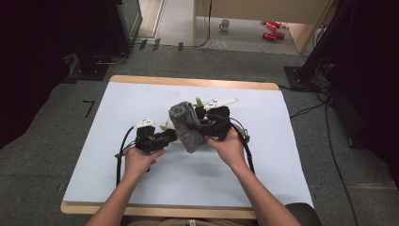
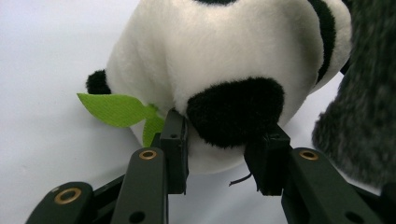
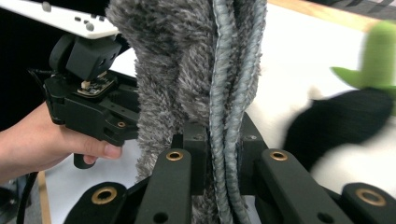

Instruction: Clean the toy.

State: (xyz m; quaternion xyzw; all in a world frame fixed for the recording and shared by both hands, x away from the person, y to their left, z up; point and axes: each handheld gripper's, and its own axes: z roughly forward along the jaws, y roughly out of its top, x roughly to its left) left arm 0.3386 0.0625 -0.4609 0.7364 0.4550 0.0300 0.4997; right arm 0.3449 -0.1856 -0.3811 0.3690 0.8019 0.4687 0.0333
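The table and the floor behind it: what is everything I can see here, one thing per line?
White table sheet: one, white, covering the wooden tabletop.
Black-and-white plush panda toy: one, with green felt leaves, at the middle of the sheet.
Grey fuzzy fabric piece: one, grey with a corded edge, beside the panda.
Pale mug: one, on the floor beyond the table.
Red cans: apparently two, lying on the floor near the mug.
Left gripper: one, black, jaws closed around the panda's black paw.
Right gripper: one, black, clamped on the grey fabric.
Hands: two, left hand and right hand, each holding a gripper.
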